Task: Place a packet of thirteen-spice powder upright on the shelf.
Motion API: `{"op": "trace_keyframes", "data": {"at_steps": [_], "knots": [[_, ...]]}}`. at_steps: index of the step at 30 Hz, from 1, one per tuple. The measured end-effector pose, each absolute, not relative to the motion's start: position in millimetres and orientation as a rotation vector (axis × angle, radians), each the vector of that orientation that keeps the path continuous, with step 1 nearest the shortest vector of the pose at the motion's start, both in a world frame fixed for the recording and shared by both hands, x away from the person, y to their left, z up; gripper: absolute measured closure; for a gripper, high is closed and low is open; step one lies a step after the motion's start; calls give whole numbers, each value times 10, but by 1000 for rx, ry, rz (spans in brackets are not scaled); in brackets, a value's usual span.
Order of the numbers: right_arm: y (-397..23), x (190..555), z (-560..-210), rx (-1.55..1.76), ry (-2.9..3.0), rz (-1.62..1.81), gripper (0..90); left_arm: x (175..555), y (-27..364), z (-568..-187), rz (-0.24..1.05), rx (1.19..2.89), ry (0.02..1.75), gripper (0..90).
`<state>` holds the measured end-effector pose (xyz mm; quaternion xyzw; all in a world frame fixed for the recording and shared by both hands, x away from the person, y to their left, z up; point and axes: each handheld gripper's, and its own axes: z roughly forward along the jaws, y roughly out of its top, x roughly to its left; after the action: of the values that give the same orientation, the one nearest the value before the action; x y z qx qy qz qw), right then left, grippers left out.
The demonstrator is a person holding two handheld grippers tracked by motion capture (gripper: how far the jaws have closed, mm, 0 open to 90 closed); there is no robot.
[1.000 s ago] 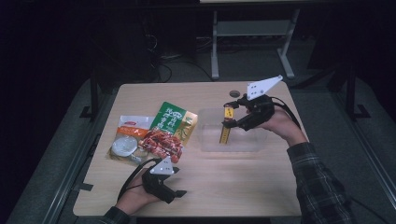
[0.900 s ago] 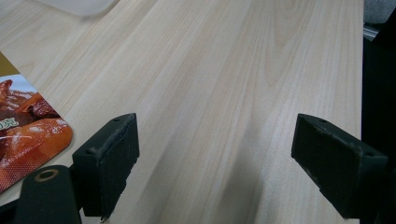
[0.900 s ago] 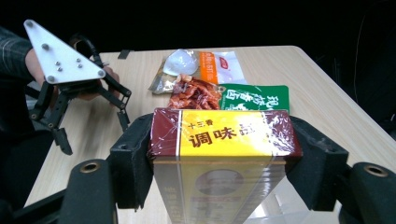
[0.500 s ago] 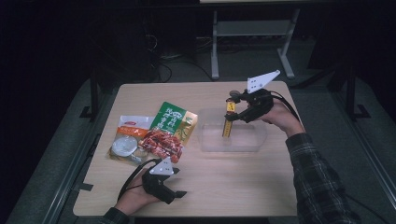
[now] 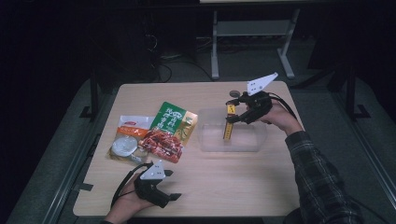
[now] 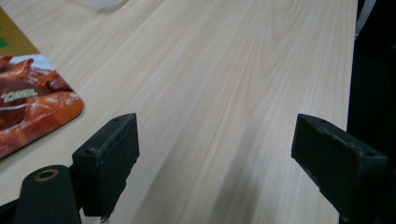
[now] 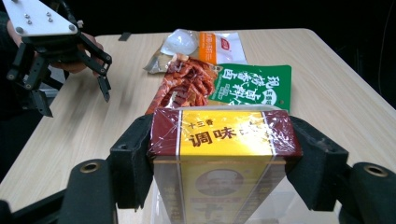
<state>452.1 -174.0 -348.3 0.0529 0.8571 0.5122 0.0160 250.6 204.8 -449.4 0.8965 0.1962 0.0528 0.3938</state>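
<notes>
My right gripper (image 5: 232, 113) is shut on a yellow and dark red seasoning box (image 5: 228, 122) (image 7: 219, 140). The box stands upright with its lower end inside a clear plastic container (image 5: 254, 142) at the table's right middle. In the right gripper view both pads press on the box's two sides. My left gripper (image 5: 173, 192) rests near the table's front edge, jaws wide open over bare wood (image 6: 210, 163). Beside it lies a red snack packet (image 5: 162, 143) (image 6: 28, 112).
A green packet (image 5: 173, 119), an orange and white packet (image 5: 132, 128) and a round white tub (image 5: 123, 146) lie in a cluster at the table's left middle. A small dark round thing (image 5: 235, 94) sits at the back edge. The wooden table (image 5: 219, 182) has dark floor around it.
My right gripper has carried the box leftward and down, so its lower end now sits in the clear container. The left gripper has kept still.
</notes>
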Motion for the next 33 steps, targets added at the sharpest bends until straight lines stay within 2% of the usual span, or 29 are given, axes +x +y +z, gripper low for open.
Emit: {"op": "trace_keyframes", "data": {"at_steps": [6, 15, 33], "knots": [[-1776, 4553, -3508, 161, 2665, 1613, 315, 2473, 2085, -4494, 133, 2266, 519, 146], [-1650, 4579, -3485, 125, 2728, 1467, 314, 2504, 2045, -4487, 128, 2271, 490, 146], [-1609, 4659, -3695, 226, 2749, 1429, 309, 2520, 2014, -4494, 109, 2284, 469, 146]]}}
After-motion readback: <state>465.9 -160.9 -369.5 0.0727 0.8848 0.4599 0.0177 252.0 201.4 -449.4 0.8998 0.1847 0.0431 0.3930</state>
